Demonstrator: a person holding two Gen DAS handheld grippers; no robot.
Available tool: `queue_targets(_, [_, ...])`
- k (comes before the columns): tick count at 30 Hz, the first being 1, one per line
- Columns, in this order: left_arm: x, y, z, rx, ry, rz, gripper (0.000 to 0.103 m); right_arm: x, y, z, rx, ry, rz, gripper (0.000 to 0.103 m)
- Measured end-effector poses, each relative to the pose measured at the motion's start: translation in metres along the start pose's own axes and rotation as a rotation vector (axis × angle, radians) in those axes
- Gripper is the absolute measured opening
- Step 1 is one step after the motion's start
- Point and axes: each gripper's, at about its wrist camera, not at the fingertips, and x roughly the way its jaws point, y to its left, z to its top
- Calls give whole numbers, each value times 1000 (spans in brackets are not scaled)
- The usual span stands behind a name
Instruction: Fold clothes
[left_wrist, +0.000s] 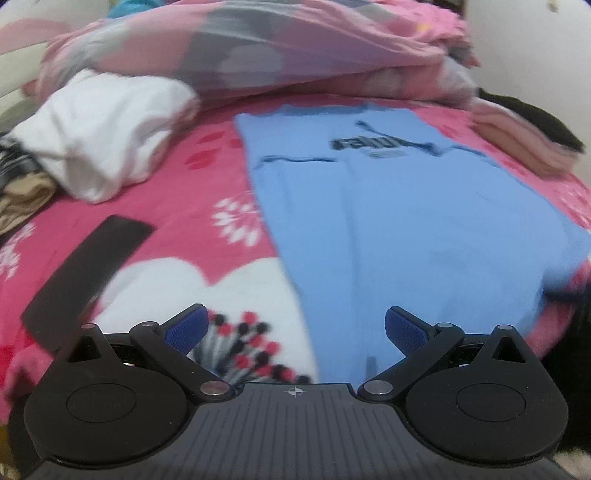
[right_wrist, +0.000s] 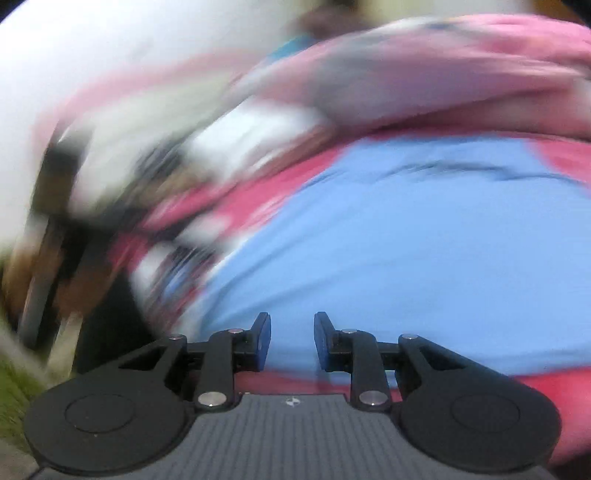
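Observation:
A light blue T-shirt (left_wrist: 406, 221) with a dark chest logo lies spread flat on a pink flowered bedspread (left_wrist: 207, 192). My left gripper (left_wrist: 294, 328) hovers over the shirt's near left edge, wide open, blue pads apart with nothing between them. The right wrist view is heavily blurred. In it the same blue T-shirt (right_wrist: 388, 240) fills the middle, and my right gripper (right_wrist: 291, 341) sits low over its near edge. Its jaws stand a small gap apart, and no cloth is pinched between the pads.
A crumpled white garment (left_wrist: 99, 136) lies at the left beside striped and tan clothes (left_wrist: 18, 184). A black flat phone-like slab (left_wrist: 88, 266) rests on the bedspread. A pink and grey quilt (left_wrist: 258, 48) is heaped behind. Folded pink cloth (left_wrist: 524, 144) sits at the right.

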Motion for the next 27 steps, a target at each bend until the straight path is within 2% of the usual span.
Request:
queue_targets(2, [3, -9, -3, 25, 16, -18, 103, -42, -50, 13, 102, -108, -160, 29])
queue_targets(4, [8, -19, -7, 47, 42, -18, 103, -76, -97, 20, 215, -195, -373, 29])
queue_targets(7, [15, -30, -12, 69, 76, -17, 103, -100, -155, 16, 362, -259, -594, 30])
queue_targets(8, [17, -33, -13, 74, 88, -18, 103, -101, -166, 14, 391, -266, -614, 30])
queue_targets(11, [23, -35, -15, 83, 123, -14, 103, -103, -195, 6, 470, -286, -657, 30])
queue_targets(15, [27, -35, -16, 83, 140, 3, 103, -95, -225, -8, 603, -287, -554, 30])
queue_targets(17, [27, -35, -16, 79, 143, 6, 103, -93, -227, -14, 644, -300, -501, 30])
queue_targets(21, [28, -37, -16, 78, 152, 13, 103, -92, -223, -20, 649, -296, -482, 26])
queue_targets(23, [29, -37, -15, 75, 155, 14, 103, -95, -221, -24, 666, -309, -470, 16])
queue_targets(24, [29, -37, -15, 75, 158, 14, 103, -96, -221, -26, 680, -316, -466, 4])
queue_targets(27, [30, -36, -14, 71, 165, 13, 103, -109, -216, -31, 740, -389, -429, 3])
